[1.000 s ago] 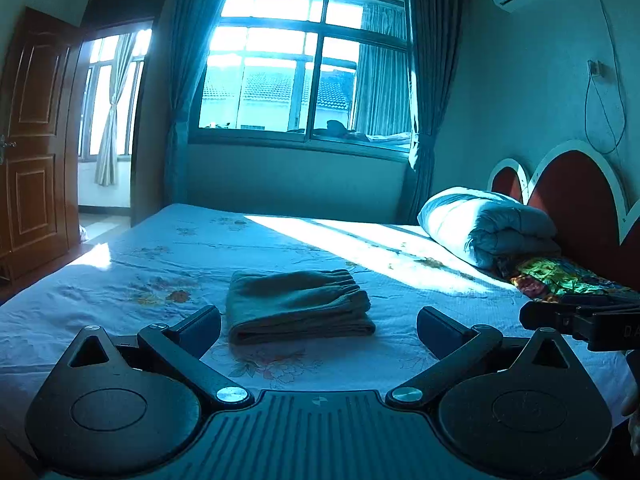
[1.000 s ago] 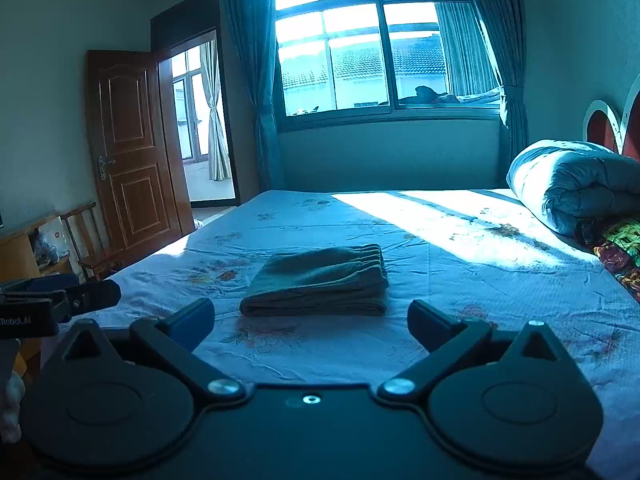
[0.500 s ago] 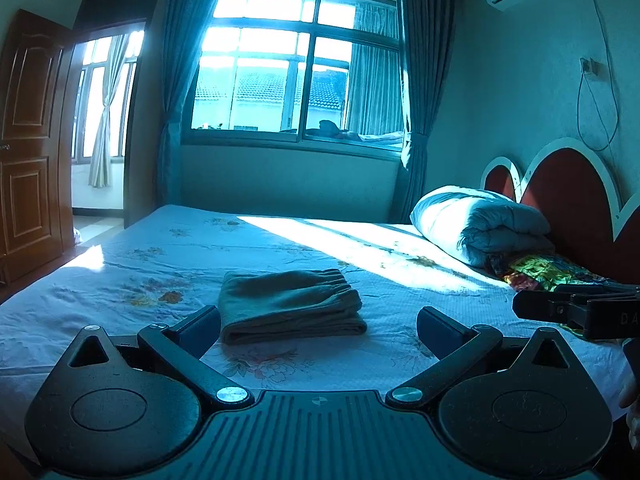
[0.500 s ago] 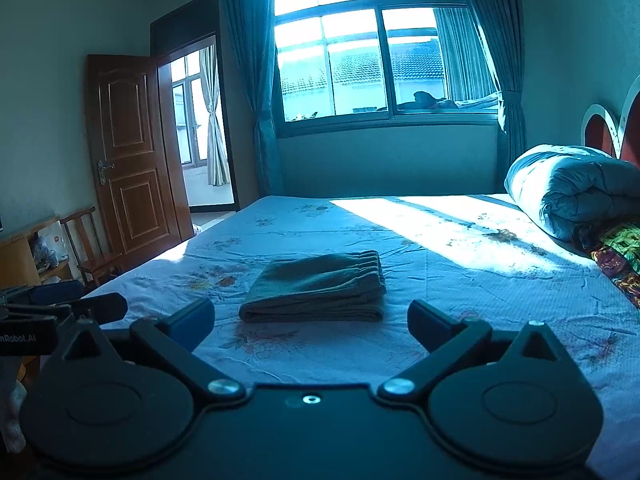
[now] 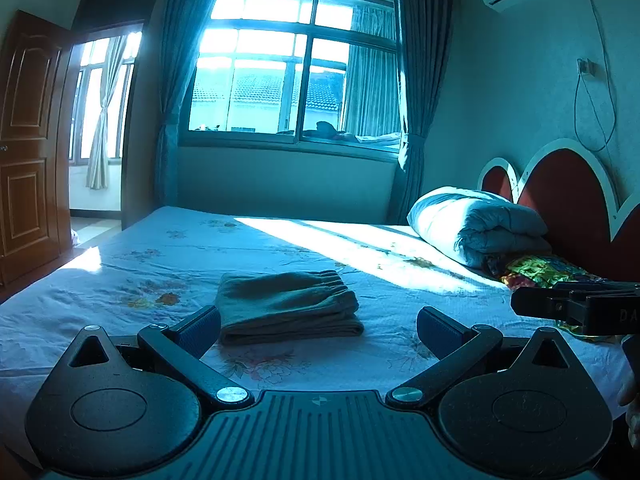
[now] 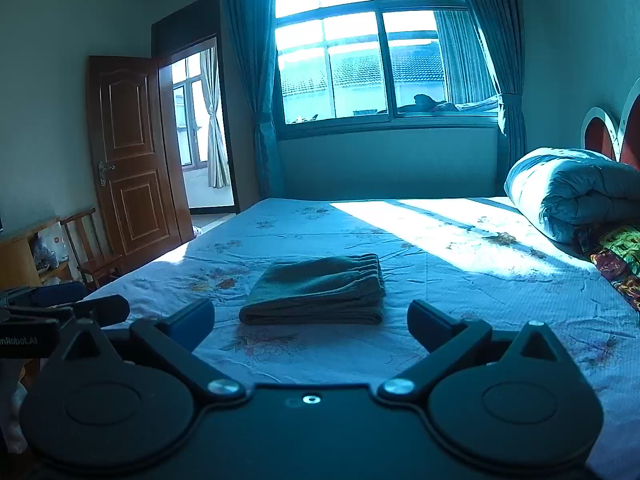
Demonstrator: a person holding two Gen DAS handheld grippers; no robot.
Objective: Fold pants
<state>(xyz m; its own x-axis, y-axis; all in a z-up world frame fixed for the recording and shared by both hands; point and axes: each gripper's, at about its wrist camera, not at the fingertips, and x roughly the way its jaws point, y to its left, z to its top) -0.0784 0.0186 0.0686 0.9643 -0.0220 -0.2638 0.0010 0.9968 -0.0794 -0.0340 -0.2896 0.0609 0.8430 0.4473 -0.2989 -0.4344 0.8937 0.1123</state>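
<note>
**Folded pants at rest on the bed, both grippers held clear**

The pants point(image 5: 288, 306), a dull green garment, lay folded into a compact rectangular stack near the middle of the bed point(image 5: 132, 276), on a pale sheet printed with flowers. The gathered waistband faced the window point(image 5: 296, 68) side, and the thick folded edge faced the cameras. In the right wrist view the same pants point(image 6: 316, 290) sat centred ahead of the tool, with several layers visible along the near edge.

The left gripper point(image 5: 318, 330) was held above the near edge of the bed with its two fingers spread wide; nothing lay between them, and neither finger touched the cloth. The right gripper point(image 6: 310, 322) stood likewise, fingers wide apart and empty, short of the pants. Each tool appeared at the margin of the other's view: the right gripper point(image 5: 576, 308) at the right edge of the left wrist view, the left gripper point(image 6: 60, 314) at the left edge of the right wrist view.

A band of sunlight crossed the sheet beyond the pants. A rolled quilt point(image 5: 476, 224) lay by the red headboard point(image 5: 560, 196), well apart from the pants, with a bright patterned cloth point(image 5: 536, 272) just beside it. A wooden door point(image 6: 128, 156) stood open at the left, with a wooden chair point(image 6: 92, 256) near it
</note>
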